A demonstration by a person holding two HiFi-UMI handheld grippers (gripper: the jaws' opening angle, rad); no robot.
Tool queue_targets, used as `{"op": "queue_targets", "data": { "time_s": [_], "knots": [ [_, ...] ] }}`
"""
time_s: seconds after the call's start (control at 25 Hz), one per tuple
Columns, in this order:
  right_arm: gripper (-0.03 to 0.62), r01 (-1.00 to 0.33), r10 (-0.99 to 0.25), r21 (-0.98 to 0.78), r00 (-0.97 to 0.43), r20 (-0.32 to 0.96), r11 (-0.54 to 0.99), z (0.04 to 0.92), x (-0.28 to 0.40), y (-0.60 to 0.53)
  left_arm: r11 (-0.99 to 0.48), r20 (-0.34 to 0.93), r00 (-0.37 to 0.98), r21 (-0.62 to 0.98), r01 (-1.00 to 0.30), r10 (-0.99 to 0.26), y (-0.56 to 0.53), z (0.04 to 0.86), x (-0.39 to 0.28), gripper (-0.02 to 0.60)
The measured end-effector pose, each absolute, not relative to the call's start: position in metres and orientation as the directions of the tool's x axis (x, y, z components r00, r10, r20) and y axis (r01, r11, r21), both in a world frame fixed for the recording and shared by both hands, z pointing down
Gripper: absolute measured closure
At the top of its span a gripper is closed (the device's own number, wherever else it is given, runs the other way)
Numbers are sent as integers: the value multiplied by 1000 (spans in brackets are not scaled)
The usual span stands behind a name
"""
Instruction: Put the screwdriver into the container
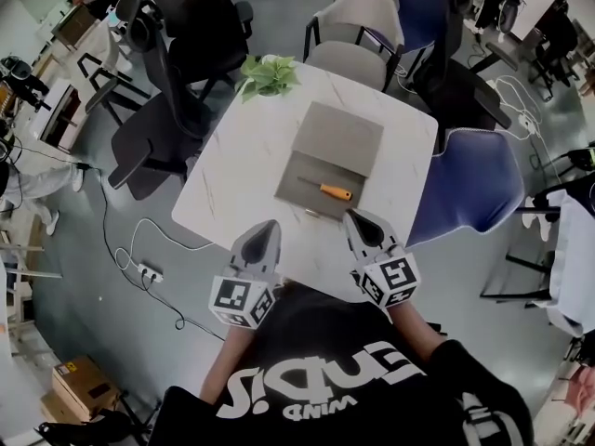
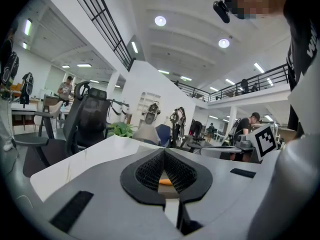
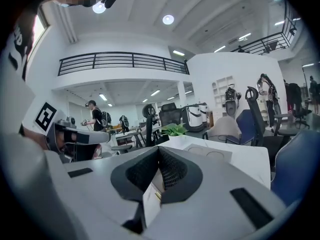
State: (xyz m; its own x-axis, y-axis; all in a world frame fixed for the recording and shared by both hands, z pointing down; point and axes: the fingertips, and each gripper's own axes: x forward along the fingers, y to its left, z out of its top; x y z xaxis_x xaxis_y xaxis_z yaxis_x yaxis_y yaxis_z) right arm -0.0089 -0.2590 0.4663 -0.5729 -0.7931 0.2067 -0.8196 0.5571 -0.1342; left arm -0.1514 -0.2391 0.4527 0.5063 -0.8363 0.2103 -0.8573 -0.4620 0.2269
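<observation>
The screwdriver (image 1: 331, 190), with an orange handle and a thin metal shaft, lies on the darker near half of the flat grey container (image 1: 339, 136) on the white table (image 1: 237, 179). My left gripper (image 1: 270, 224) hovers at the table's near edge, left of the container, shut and empty. My right gripper (image 1: 354, 216) is just in front of the container's near right corner, also shut with nothing in it. In the left gripper view the shut gripper (image 2: 164, 152) frames a sliver of the orange handle (image 2: 165, 182). The right gripper (image 3: 159, 149) looks past the table edge.
A small green plant (image 1: 268, 74) stands at the table's far left corner. Black office chairs (image 1: 177, 72) crowd the left side, a blue chair (image 1: 472, 186) the right, and a grey chair (image 1: 358, 35) the far side. A power strip and cables (image 1: 149, 269) lie on the floor.
</observation>
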Motion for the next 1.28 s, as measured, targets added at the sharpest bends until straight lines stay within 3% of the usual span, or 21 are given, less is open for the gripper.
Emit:
{"op": "queue_targets", "data": {
  "time_s": [1.28],
  "knots": [
    [582, -845, -821, -133, -534, 203, 517, 470, -3, -251, -455, 214, 501, 231, -860, -839, -233, 459, -160, 569]
  ]
}}
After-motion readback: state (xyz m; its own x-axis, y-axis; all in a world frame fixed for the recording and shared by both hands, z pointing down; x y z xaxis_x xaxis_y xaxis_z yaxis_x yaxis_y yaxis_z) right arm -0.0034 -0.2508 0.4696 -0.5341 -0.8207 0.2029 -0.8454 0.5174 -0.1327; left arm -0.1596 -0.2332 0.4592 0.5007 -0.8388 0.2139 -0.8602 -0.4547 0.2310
